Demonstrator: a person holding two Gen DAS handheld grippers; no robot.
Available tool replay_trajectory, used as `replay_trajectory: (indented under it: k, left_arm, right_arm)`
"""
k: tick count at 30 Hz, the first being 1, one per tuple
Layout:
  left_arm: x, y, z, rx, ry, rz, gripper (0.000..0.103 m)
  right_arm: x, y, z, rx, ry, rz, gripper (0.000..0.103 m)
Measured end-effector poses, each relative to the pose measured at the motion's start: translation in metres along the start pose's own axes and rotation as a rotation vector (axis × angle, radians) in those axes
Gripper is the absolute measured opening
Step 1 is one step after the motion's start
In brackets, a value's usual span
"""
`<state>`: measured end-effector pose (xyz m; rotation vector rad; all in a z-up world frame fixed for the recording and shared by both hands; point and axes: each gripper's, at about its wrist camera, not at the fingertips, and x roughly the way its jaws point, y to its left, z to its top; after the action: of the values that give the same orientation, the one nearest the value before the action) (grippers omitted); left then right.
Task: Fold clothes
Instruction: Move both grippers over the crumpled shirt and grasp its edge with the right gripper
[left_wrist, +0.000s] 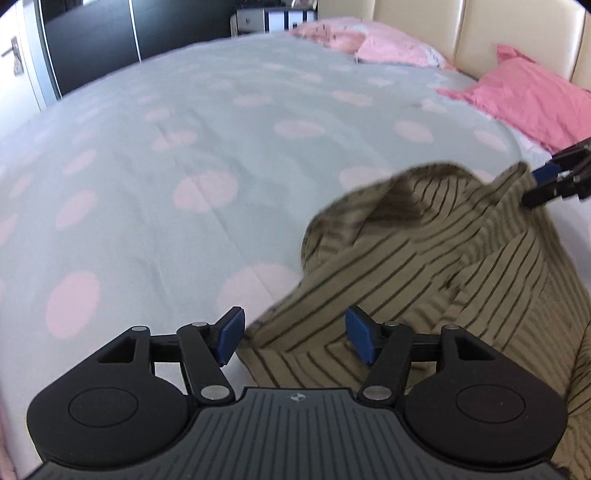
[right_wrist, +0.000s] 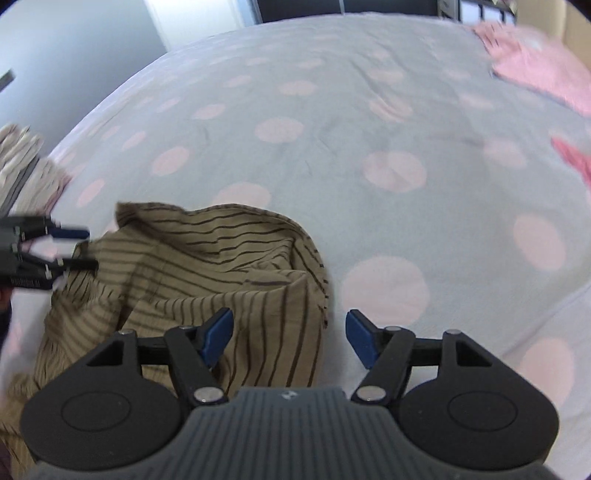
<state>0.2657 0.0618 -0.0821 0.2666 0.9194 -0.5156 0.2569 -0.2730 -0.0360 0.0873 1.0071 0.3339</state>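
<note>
- Shirt (right_wrist: 207, 266), tan with dark stripes, sits in a rumpled heap on the near part of the bed (left_wrist: 221, 147), not flat and not squared up.
- My left gripper (left_wrist: 295, 338) is wide open with a shirt edge lying between the jaws, nothing pinched.
- My right gripper (right_wrist: 291, 338) is wide open too, over the heap's right edge, holding nothing.
- No tidy fold anywhere that I can see, so folding looks far from done; could be spreading it out, could be mid-fold.
</note>
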Motion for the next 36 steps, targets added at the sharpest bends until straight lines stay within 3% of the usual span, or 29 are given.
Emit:
replay_trajectory:
  k: [2, 5, 8, 15, 18, 21, 26, 28, 30, 32, 33, 34, 36]
  left_arm:
    - [0.009, 0.0, -0.002, 0.006, 0.022, 0.002, 0.059]
    - [0.013, 0.003, -0.004, -0.013, 0.016, -0.001, 0.059]
    - [0.014, 0.008, 0.0, -0.044, 0.016, 0.004, 0.059]
    - [0.009, 0.02, 0.006, -0.063, 0.007, 0.015, 0.06]
    - [0.0, 0.039, 0.012, -0.16, -0.016, 0.031, 0.06]
    - [-0.004, 0.051, 0.013, -0.245, -0.023, -0.011, 0.06]
    - [0.016, 0.026, 0.005, -0.121, 0.076, -0.019, 0.06]
    - [0.018, 0.019, 0.001, -0.095, 0.067, -0.008, 0.06]
    - [0.016, 0.016, 0.003, -0.089, 0.063, -0.016, 0.052]
    - [0.013, 0.014, 0.006, -0.093, 0.052, -0.049, 0.022]
    - [0.011, 0.012, 0.007, -0.102, 0.051, -0.075, 0.016]
    - [0.009, 0.01, 0.009, -0.113, 0.051, -0.101, 0.008]
    - [0.002, 0.006, 0.012, -0.114, 0.046, -0.133, 0.004]
  right_arm:
    - [0.01, -0.007, 0.001, 0.049, 0.017, 0.0, 0.068]
    - [0.027, -0.016, 0.0, 0.123, 0.093, -0.061, 0.054]
    - [0.032, -0.023, -0.002, 0.154, 0.101, -0.068, 0.047]
    - [0.025, -0.028, -0.002, 0.19, 0.049, -0.024, 0.048]
    - [0.024, -0.028, 0.001, 0.208, 0.034, -0.025, 0.054]
    - [0.026, -0.028, 0.003, 0.234, 0.031, 0.006, 0.056]
    - [0.033, -0.024, 0.004, 0.223, 0.042, 0.018, 0.056]
    - [0.034, -0.023, 0.003, 0.216, 0.044, 0.021, 0.055]
    - [0.034, -0.022, 0.001, 0.209, 0.046, 0.034, 0.041]
    - [0.034, -0.02, 0.0, 0.2, 0.046, 0.042, 0.027]
    - [0.034, -0.02, 0.0, 0.197, 0.046, 0.047, 0.019]
    - [0.033, -0.019, 0.001, 0.2, 0.043, 0.054, 0.018]
    - [0.024, -0.014, 0.004, 0.18, 0.027, 0.071, 0.014]
